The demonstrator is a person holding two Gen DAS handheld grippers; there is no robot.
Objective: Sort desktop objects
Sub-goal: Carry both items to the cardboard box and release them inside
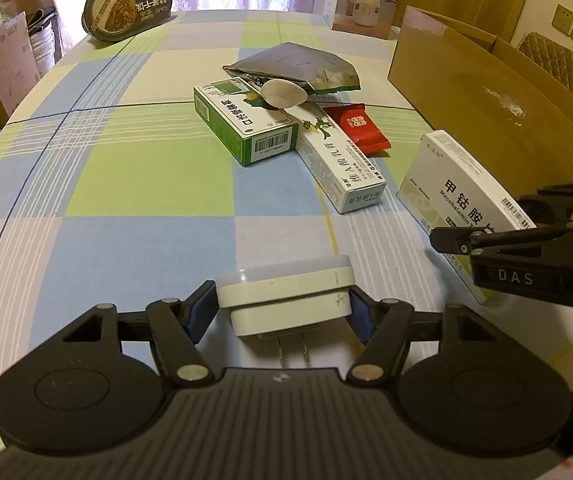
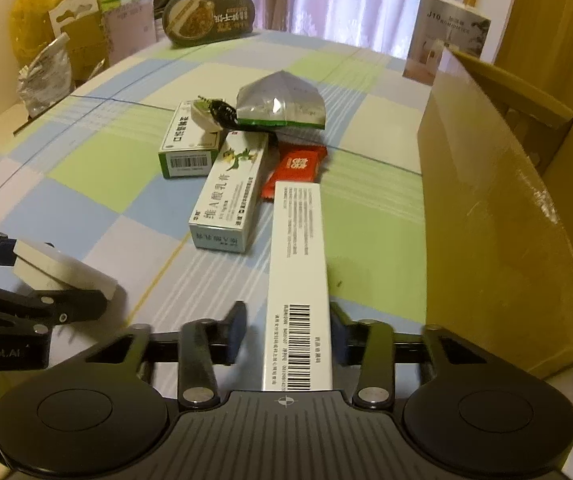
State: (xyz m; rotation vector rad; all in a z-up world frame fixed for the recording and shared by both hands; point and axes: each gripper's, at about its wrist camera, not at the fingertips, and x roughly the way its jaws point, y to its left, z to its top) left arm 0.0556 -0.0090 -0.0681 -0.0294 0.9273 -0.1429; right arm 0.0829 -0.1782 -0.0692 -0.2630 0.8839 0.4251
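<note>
1. while each tool carries something, the sorting looks to be at the carry-to-box step: the left tool point(image 1: 284, 312) is clamped on a white plug-in night light point(image 1: 286, 300), prongs pointing back toward the camera, and the right tool point(image 2: 286, 330) has a white medicine box point(image 2: 298, 280) standing on its edge between its pads.
2. in the right wrist view the right pad touches the box while the left pad seems slightly off it, so whether that grip is firm cannot be told.
3. both tools sit low over the checked worktop point(image 1: 126, 184), side by side, pointing at the pile; the right one is nearest the open cardboard box point(image 2: 506, 200).
4. still on the worktop are a green box point(image 1: 246, 124), a long ointment box point(image 1: 338, 160), a red packet point(image 1: 358, 128) and a silver pouch point(image 1: 294, 68).
5. the next move probably calls for lifting each item above the cardboard wall, then letting go inside.
</note>
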